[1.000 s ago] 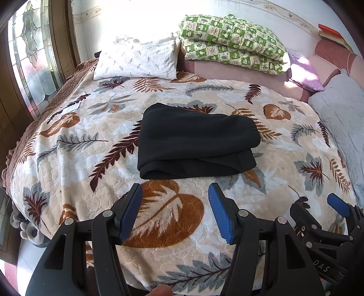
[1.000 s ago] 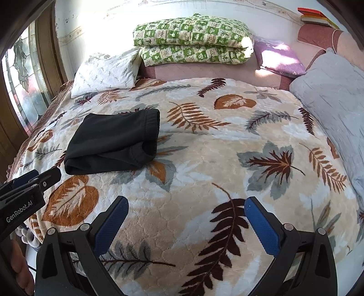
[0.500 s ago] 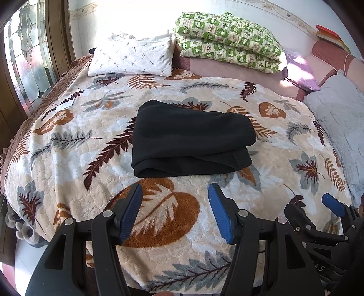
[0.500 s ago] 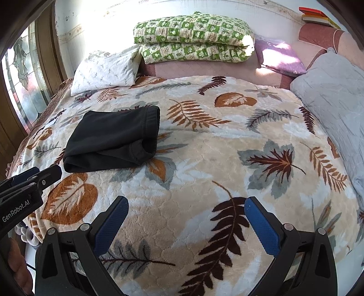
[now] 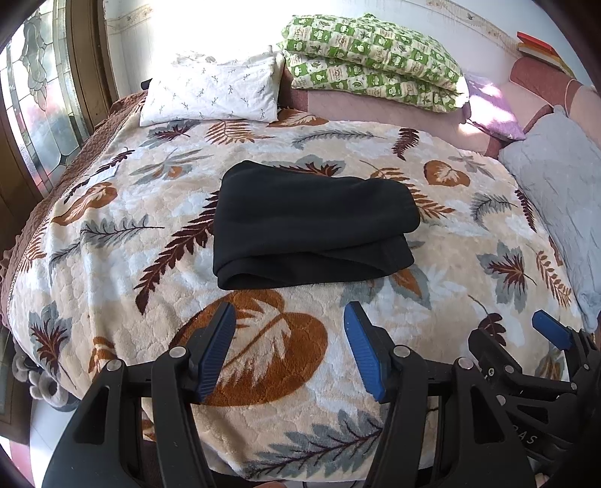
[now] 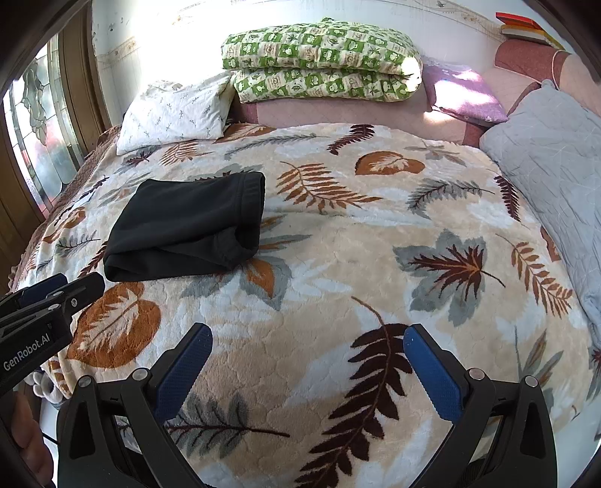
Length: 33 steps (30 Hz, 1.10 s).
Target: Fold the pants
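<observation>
Strong daylight enters from the window (image 5: 45, 112) at left. The wall (image 5: 210, 26) above the pillow (image 5: 210, 92) is overexposed (detail lost). Fisheye distortion curves both views; corners are vignetted black. Focus is sharp, shadows soft.

Both wrist views face the headboard from the bed's (image 5: 112, 240) foot, sharing it.

The folded pants (image 5: 311, 225) lay on the bed (image 5: 112, 262), left of its middle. Far behind them, a pillow (image 5: 210, 94) sat left and a folded quilt (image 5: 372, 64) right. Both grippers hung near, apart from the pants.
</observation>
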Motion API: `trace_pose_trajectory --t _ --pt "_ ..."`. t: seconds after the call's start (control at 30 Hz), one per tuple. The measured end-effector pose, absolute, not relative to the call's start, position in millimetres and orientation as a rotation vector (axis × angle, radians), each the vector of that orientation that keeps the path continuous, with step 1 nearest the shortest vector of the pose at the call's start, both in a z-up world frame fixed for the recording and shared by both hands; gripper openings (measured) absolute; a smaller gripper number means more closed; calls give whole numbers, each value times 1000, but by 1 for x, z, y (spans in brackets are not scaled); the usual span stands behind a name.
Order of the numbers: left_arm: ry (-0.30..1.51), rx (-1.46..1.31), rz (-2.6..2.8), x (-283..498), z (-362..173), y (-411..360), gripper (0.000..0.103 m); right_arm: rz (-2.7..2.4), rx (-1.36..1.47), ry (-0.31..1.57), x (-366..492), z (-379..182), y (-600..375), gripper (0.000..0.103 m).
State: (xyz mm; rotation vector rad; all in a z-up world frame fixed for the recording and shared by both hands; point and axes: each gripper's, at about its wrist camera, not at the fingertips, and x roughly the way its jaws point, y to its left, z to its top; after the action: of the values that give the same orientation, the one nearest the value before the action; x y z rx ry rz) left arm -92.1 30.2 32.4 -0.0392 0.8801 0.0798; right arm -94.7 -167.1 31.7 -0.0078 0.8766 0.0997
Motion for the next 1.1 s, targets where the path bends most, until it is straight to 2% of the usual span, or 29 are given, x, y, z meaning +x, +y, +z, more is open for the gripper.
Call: trace_pose_trajectory --t 1.1 --pt "906 -44 76 -90 27 33 59 99 -13 881 -96 31 -166 102"
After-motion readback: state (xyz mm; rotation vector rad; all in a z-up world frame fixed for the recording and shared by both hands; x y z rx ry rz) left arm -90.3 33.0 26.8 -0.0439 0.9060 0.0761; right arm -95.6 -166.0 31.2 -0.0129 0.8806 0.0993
